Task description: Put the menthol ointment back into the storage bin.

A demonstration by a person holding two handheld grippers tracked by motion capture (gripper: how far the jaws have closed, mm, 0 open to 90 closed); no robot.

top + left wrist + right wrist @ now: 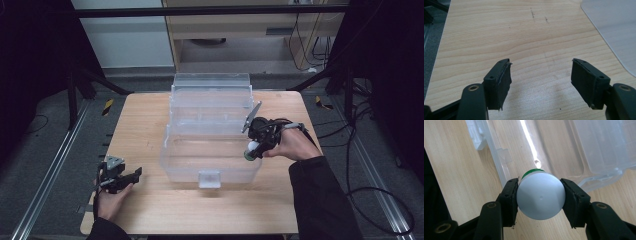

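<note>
My right tool (539,195) gripped a white green-banded bottle (540,197) at frame centre; clipping the clear organiser box's wall (499,162) risked dislodging it.

I see a light wooden table (150,120) at centre on grey floor (45,150). Metal rails (50,175) run at 8 and 4 o'clock. A pale cabinet (240,30) stands at 12 o'clock, beside a white wall panel (125,35) at 11. Black cables (360,150) lie at 3 o'clock.
</note>
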